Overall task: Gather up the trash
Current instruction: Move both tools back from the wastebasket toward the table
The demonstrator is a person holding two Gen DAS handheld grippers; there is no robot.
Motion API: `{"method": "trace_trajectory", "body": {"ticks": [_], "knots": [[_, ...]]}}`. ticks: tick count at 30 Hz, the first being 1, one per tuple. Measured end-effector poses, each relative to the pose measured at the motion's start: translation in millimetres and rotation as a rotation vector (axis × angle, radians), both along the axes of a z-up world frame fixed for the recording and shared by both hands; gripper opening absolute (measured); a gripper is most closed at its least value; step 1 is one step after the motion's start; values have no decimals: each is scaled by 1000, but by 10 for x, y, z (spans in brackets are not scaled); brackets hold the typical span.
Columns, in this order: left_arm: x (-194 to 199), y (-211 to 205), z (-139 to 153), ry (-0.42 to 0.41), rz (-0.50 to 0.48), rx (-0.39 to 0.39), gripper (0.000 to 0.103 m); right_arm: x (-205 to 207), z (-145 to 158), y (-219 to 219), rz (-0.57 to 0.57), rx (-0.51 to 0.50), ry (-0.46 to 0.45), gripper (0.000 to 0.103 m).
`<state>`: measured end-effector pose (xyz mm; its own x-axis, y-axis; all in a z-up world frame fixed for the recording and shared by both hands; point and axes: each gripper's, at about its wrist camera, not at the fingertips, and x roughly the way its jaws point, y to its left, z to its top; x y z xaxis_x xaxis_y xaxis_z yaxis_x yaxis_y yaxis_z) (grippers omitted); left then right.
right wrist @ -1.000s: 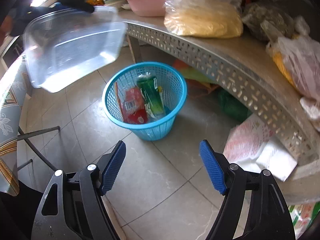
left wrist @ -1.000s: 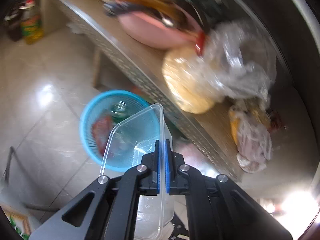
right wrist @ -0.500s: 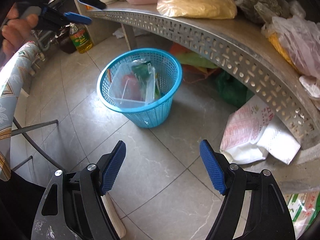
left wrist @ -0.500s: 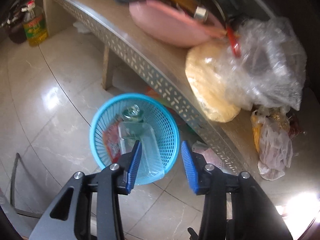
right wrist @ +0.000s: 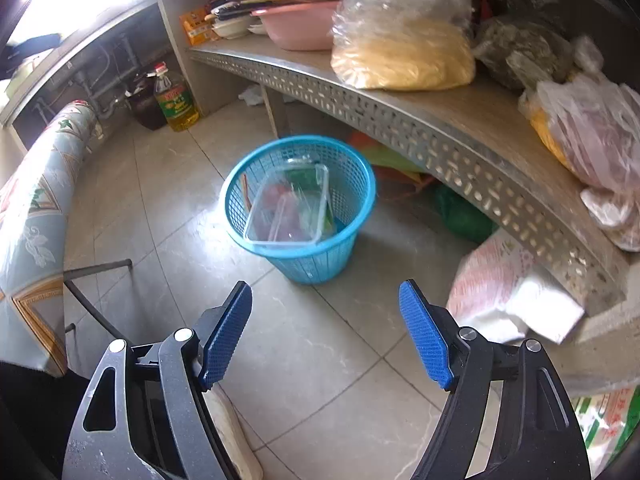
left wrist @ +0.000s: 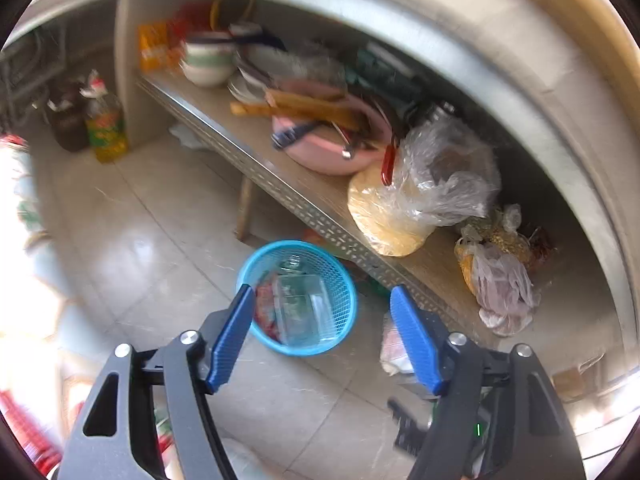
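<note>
A blue mesh waste basket (left wrist: 342,280) (right wrist: 352,184) stands on the tiled floor under a metal shelf. A clear plastic food container (left wrist: 304,312) (right wrist: 288,210) lies inside it, on top of red and green packaging. My left gripper (left wrist: 322,336) is open and empty, well above the basket. My right gripper (right wrist: 324,330) is open and empty, nearer the floor, in front of the basket.
The perforated metal shelf (right wrist: 400,116) holds a pink basin (right wrist: 296,26), a bag of yellow grain (right wrist: 400,52) and other bags. An oil bottle (right wrist: 176,102) stands at the back. A white sack (right wrist: 504,292) lies on the floor at the right. A covered table edge (right wrist: 36,184) is at the left.
My left gripper opened and let the clear container fall into the basket, then rose and drew back. The right gripper stayed open and shifted slightly.
</note>
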<state>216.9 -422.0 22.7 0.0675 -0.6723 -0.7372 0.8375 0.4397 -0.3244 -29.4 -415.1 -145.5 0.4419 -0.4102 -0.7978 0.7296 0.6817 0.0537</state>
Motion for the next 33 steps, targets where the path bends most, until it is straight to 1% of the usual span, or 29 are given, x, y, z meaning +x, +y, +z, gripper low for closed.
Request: {"method": "trace_trajectory", "body": {"ticks": [3,5,6,8,11,14,16,19,21,23,24,25,27,29,32,33], "knots": [[-90,559,212,-54,29,-39,75,227,-111,-53,59,-17,12,72],[-125,958,293,-71,48,-66,75,452,-259,-98,119,-42,52,65],[-134,1140,315,-76,62,-72,76,587,-352,-118,160,-66,84,64],[-155,1489,344,-88,88,-76,76,818,-510,-165,225,-87,137,57],[-143,1946,358,-83,141,-86,76,1166,-742,-243,342,-98,203,52],[-91,2314,336,-65,200,-97,76,1437,-901,-303,423,-111,261,52],[-38,2491,298,-54,237,-89,76,1597,-1016,-343,477,-110,306,52],[19,2639,263,-47,269,-85,76,1811,-1191,-365,538,-109,370,51],[43,2693,241,-42,286,-85,76,1914,-1304,-388,562,-109,408,47],[48,2709,224,-29,292,-91,76,1977,-1412,-377,580,-103,446,36],[62,2721,215,-27,292,-92,76,1991,-1456,-376,588,-97,461,35],[56,2728,210,-30,293,-91,76,1983,-1490,-366,595,-89,467,30],[56,2747,202,-37,297,-85,76,1964,-1512,-341,605,-94,465,27],[43,2737,204,-42,297,-86,76,1940,-1509,-325,614,-93,459,21],[34,2716,199,-36,286,-93,76,1868,-1417,-312,599,-89,415,16],[28,2710,199,-38,284,-94,76,1846,-1368,-347,585,-75,392,16]]}}
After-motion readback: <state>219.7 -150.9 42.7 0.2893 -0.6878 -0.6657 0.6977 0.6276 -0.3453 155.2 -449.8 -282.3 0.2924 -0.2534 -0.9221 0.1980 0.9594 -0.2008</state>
